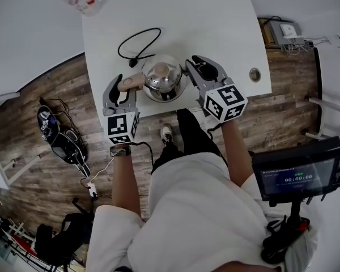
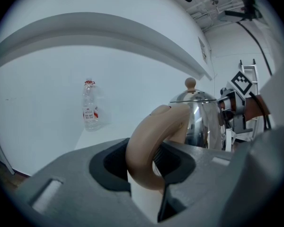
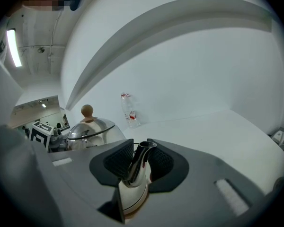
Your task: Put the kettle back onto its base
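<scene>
kettle (image 1: 163, 77) is at the near edge of the white bench (image 1: 215, 16), upright, lid on with its round knob (image 2: 190, 83) on top. it sits between the two grippers.

left gripper (image 1: 127, 86): jaws clamped on the beige handle (image 2: 146, 136). the handle loop runs between the dark pads, touching both. handle points to the kettle's left in the head view.

right gripper (image 1: 191, 64): jaws closed on the steel spout (image 3: 141, 157). the spout stands upright between the pads, on the side opposite the handle.

both grippers reach in from the person's side and tilt slightly down.

base: can't pick it out on its own. there's only a dark edge under the kettle's near side in the head view. can't tell if the kettle bottom is seated or just above the bench, both gripper views block it.

black cord (image 1: 139, 43) lies in a loop on the bench just behind the kettle, its near end close to the kettle body. clear plastic bottle (image 2: 89, 105) with a red label stands at the far left corner, well apart from the kettle.
</scene>
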`<state>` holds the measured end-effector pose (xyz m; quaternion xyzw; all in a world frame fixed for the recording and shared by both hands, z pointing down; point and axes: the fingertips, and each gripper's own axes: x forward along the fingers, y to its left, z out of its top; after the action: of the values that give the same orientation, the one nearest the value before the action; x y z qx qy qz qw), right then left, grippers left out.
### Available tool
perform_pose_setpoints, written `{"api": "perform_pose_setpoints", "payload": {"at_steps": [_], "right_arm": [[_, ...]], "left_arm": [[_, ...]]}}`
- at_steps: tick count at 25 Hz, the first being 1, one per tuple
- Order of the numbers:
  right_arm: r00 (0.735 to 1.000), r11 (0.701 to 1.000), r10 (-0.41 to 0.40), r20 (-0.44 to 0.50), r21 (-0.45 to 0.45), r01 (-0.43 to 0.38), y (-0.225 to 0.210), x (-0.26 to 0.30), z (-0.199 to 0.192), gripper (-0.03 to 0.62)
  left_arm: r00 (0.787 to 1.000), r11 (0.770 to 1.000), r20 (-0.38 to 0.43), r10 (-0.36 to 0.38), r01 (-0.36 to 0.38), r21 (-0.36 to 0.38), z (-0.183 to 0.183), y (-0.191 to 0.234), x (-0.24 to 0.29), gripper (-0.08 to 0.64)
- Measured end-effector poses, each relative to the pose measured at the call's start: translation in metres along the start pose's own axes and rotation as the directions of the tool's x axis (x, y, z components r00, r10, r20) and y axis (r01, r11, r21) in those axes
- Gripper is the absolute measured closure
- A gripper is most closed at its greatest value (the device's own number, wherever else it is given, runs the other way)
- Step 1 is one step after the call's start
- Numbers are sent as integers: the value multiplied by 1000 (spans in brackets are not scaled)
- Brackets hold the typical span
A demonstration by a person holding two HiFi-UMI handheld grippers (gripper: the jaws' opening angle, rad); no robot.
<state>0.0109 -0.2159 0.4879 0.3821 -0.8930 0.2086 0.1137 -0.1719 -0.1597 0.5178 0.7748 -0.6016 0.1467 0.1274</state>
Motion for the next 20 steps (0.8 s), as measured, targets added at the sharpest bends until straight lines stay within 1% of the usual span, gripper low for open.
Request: {"api": "perform_pose_setpoints", "payload": {"at_steps": [15, 20], "right_arm": [[1000, 1000, -1, -6, -5, 1, 1, 0, -10, 500], [1000, 1000, 3, -13, -13, -4, 2, 0, -12, 500]], "left_arm": [[1000, 1000, -10, 8, -8, 1, -10, 0, 1, 419], [1000, 1000, -14, 22, -22, -14, -12, 1, 2, 419]]}}
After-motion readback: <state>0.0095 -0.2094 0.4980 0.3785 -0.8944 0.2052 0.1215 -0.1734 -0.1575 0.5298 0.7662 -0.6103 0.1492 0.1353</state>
